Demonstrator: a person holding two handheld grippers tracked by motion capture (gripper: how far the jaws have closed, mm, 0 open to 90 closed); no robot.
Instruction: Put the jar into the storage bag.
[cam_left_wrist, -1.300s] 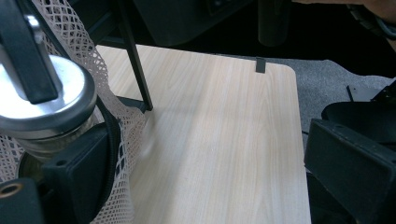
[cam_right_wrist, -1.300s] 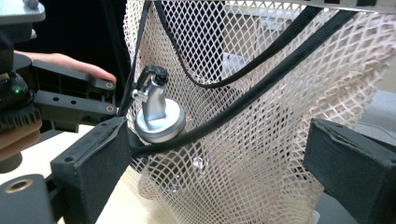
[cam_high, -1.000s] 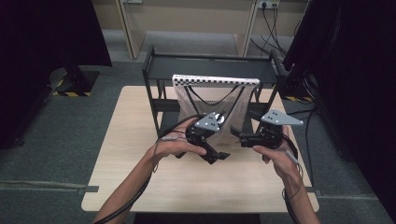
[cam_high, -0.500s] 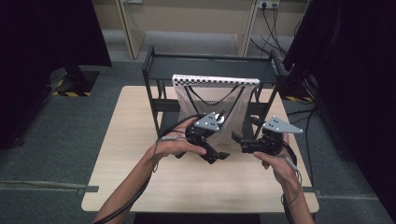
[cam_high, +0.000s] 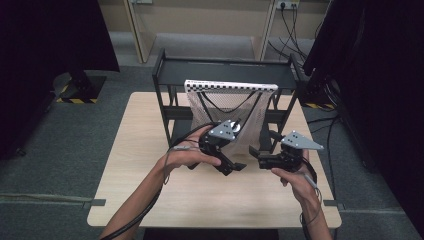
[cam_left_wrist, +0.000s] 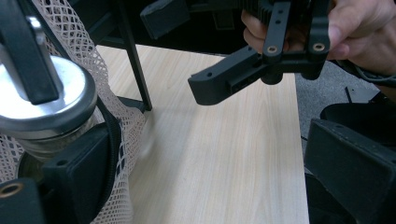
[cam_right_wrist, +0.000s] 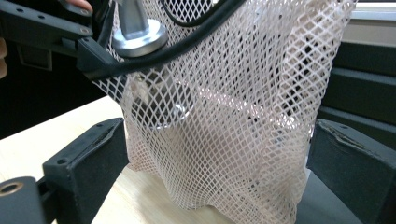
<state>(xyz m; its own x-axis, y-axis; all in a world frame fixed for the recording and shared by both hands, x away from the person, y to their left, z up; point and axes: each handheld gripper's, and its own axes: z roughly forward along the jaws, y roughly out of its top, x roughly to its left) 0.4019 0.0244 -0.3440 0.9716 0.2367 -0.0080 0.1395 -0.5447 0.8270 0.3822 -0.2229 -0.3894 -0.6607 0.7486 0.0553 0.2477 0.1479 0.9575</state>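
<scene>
Pale wooden table (cam_high: 150, 170), black rack (cam_high: 225, 70) behind | left gripper (cam_high: 231, 167) jaws wide apart, one jaw against mesh bag (cam_high: 250, 115) beside a steel-lidded jar (cam_left_wrist: 44, 105) | right gripper (cam_high: 256, 155) released, jaws spread either side of the bag's bottom | bag hangs from the rack, cream netting, black cord.

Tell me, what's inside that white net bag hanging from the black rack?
Through the mesh bag a round, shiny metal-and-glass thing shows, perhaps a jar. The folded netting hides the rest of the inside.
</scene>
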